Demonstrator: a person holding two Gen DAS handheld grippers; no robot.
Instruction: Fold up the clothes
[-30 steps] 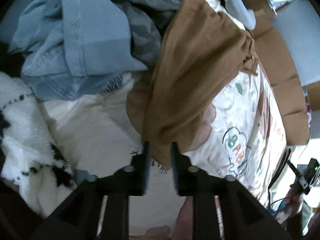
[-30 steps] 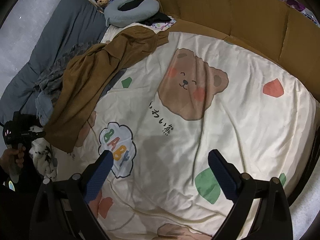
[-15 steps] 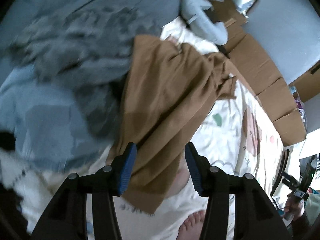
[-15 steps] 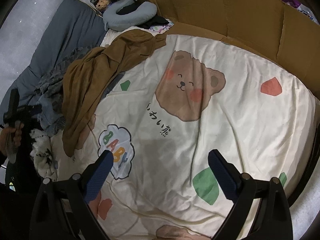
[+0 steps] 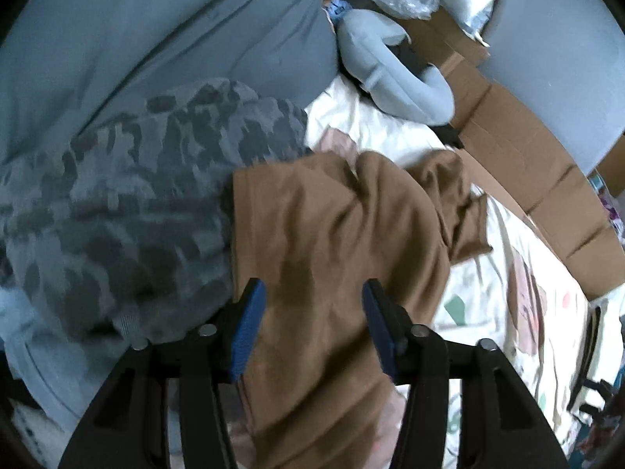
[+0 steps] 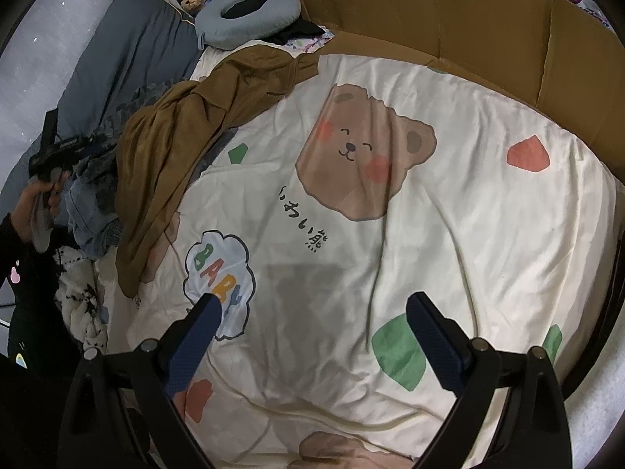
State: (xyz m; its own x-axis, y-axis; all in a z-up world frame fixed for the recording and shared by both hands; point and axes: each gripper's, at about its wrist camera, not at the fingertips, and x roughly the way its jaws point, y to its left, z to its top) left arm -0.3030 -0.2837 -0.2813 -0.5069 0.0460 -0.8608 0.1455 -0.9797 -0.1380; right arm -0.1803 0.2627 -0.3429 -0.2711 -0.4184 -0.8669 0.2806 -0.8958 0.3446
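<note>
A brown garment lies crumpled along the left side of the bed, partly over a grey camouflage garment. In the right wrist view the brown garment stretches from the pillow end toward the near left. My left gripper is open and empty, hovering just above the brown garment. It also shows in the right wrist view, held in a hand at the far left. My right gripper is open and empty above the cream bear-print sheet.
A grey-blue pillow and a curved blue cushion lie at the head end. Cardboard walls border the bed's far side. A light blue garment and a white fluffy black-spotted cloth lie at the left edge.
My left gripper opened from shut and moved up along the brown garment toward the pillow end. The garment's lower end dropped onto the bed. My right gripper barely moved.
</note>
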